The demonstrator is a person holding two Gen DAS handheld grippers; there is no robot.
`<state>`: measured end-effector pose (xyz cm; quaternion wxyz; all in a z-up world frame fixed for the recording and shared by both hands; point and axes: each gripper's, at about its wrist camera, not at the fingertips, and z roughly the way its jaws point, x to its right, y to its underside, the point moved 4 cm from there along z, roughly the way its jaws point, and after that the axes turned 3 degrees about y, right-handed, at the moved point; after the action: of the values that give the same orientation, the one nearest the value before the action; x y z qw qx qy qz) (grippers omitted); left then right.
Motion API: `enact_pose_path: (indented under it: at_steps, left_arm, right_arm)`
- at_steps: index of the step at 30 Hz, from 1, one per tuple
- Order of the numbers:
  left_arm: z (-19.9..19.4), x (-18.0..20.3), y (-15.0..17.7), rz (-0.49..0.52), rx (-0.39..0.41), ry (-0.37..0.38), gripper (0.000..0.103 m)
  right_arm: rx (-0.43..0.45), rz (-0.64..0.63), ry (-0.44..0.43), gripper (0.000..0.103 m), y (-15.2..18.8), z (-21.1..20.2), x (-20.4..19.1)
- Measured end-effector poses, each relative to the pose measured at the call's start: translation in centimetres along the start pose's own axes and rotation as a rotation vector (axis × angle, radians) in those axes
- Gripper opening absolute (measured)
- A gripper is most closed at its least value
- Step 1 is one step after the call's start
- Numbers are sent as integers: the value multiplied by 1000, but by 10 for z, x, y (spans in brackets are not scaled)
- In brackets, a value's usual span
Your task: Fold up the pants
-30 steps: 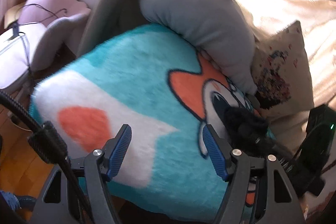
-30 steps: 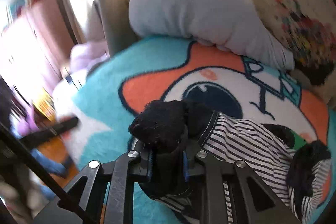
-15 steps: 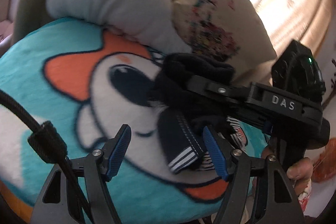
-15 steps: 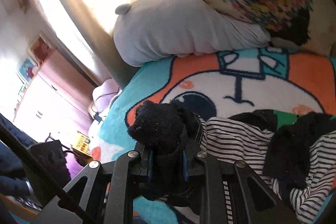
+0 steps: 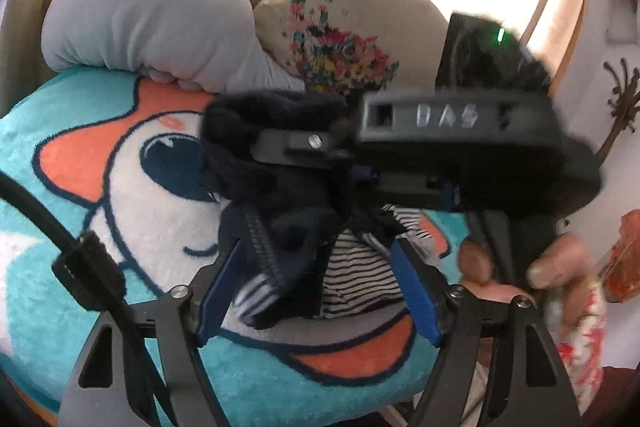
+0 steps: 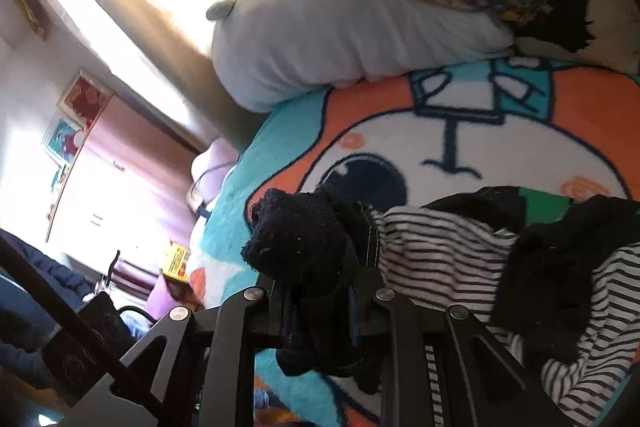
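The dark pants (image 6: 300, 239) hang bunched from my right gripper (image 6: 320, 307), which is shut on them above the cartoon blanket (image 6: 460, 131). In the left wrist view the same pants (image 5: 288, 211) droop from the right gripper's black housing (image 5: 460, 131), and a hem with white stripes (image 5: 256, 291) dangles lowest. My left gripper (image 5: 316, 291) sits just below, its jaws opening. The hanging fabric lies between its blue pads (image 5: 216, 291), which do not press on it. A person's hand (image 5: 552, 267) holds the right gripper's handle.
A black-and-white striped garment (image 6: 440, 255) and other dark clothes (image 6: 560, 267) lie heaped on the teal blanket (image 5: 80, 287). Behind stand a grey pillow (image 5: 152, 23) and a floral cushion (image 5: 340, 27). The bed's left edge drops to the floor, with a wardrobe (image 6: 120, 163) beyond.
The left gripper swung right from the blanket's left edge to the right gripper, so the hanging pants now lie between its fingers. The right gripper rolled and kept its grip.
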<state>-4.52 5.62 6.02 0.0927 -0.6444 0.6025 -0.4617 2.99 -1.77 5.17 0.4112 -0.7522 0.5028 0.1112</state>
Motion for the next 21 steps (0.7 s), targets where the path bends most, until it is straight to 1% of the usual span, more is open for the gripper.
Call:
enact_pose_path:
  at_steps: [1, 2, 3, 4, 5, 7, 9, 12, 15, 18, 21]
  left_arm:
    - [6, 0, 1, 4, -13, -12, 73]
    - [9, -1, 1, -7, -20, -2, 65]
    - [13, -4, 0, -16, -36, -28, 53]
    - [17, -7, 0, -22, -54, -48, 25]
    - [21, -12, -1, -36, -75, -51, 22]
    - [24, -17, -4, -78, -85, -26, 19]
    - [24, -16, -7, -93, -84, -12, 19]
    - [24, -2, -12, -63, -78, -4, 19]
    - [30, 17, -20, -36, -83, 21, 19]
    - [39, 38, -24, -1, -99, 44, 19]
    - [52, 59, -21, 34, -134, 64, 19]
  right_arm:
    - [-8, -3, -3, 22, 0, 1, -2]
    - [-16, -6, -6, 21, 1, 2, -3]
    - [-18, -18, 3, 21, 1, 3, -4]
    - [-12, -18, 5, 21, 1, 2, -3]
    - [-12, -17, 0, 21, 2, 1, -2]
    - [-8, -32, -1, 20, 4, -2, -2]
    - [6, -43, 5, 20, 4, -7, -3]
    - [42, -34, -10, 20, 2, -19, 2]
    - [96, -11, -23, 20, -2, -40, 10]
    - [153, 19, -29, 20, -4, -63, 25]
    - [215, 70, -30, 20, -3, -86, 50]
